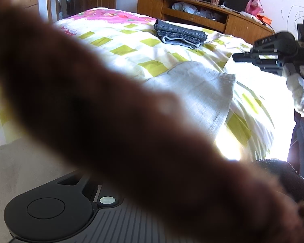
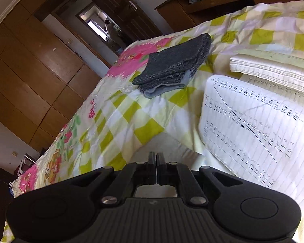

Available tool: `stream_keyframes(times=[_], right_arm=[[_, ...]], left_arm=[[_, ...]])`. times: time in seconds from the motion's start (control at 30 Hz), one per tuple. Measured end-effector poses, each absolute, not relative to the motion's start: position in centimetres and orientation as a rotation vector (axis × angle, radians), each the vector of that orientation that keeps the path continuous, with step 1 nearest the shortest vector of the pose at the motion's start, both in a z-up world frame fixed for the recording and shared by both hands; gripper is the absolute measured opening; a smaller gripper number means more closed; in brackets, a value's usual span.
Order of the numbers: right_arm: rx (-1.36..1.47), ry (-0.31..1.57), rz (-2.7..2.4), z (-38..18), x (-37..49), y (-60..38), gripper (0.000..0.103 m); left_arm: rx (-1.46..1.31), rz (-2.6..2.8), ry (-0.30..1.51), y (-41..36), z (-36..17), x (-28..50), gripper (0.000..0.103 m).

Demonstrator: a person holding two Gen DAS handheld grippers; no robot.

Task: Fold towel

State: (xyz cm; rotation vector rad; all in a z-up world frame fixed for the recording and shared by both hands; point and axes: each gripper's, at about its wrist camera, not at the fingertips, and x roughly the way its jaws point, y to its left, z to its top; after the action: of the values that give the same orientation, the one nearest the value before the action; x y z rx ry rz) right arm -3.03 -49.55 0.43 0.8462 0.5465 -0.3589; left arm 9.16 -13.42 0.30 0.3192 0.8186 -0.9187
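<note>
Right wrist view: right gripper (image 2: 156, 158) jaws pressed together on white towel (image 2: 162, 147) edge, cloth directly ahead on bed (image 2: 119, 121); left gripper (image 1: 56, 208) jaws hidden, state undeterminable.

Lay open across the near-left stretch of the yellow-green checked bedspread (image 2: 119, 121). Was blocked farther back by a folded dark grey towel stack (image 2: 172, 68), and on the right by a lined white cloth (image 2: 253, 129) under a folded white waffle towel (image 2: 273, 73).
</note>
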Motion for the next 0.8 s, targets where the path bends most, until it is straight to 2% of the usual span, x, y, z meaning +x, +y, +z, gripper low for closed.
stream_keyframes(times=[0.1, 0.33, 0.37, 0.4, 0.53, 0.7, 0.8], right_arm=[[0.898, 0.587, -0.437, -1.7, -4.1, -50.1, 0.039], [0.961, 0.573, -0.429, -2.5, -2.9, -50.9, 0.04], [0.942, 0.576, -0.441, -2.3, -2.6, -50.8, 0.033], [0.926, 0.58, -0.442, -2.0, -2.4, -50.8, 0.02], [0.912, 0.533, -0.36, -0.3, -1.4, -50.3, 0.02], [0.941, 0.322, -0.207, 3.7, -0.9, -49.6, 0.019], [0.929, 0.32, -0.233, 2.7, -2.0, -49.7, 0.019]], left_arm=[[0.328, -0.918, 0.826, -13.7, -0.1, 9.1, 0.023], [0.329, -0.918, 0.839, -13.7, -0.4, 9.1, 0.023], [0.328, -0.917, 0.838, -13.7, -0.4, 9.1, 0.023], [0.328, -0.918, 0.838, -13.8, -0.3, 9.1, 0.023], [0.333, -0.922, 0.825, -13.8, -0.1, 9.2, 0.023], [0.335, -0.908, 0.801, -13.5, 0.8, 9.5, 0.023], [0.316, -0.902, 0.796, -13.1, 1.2, 9.7, 0.023]])
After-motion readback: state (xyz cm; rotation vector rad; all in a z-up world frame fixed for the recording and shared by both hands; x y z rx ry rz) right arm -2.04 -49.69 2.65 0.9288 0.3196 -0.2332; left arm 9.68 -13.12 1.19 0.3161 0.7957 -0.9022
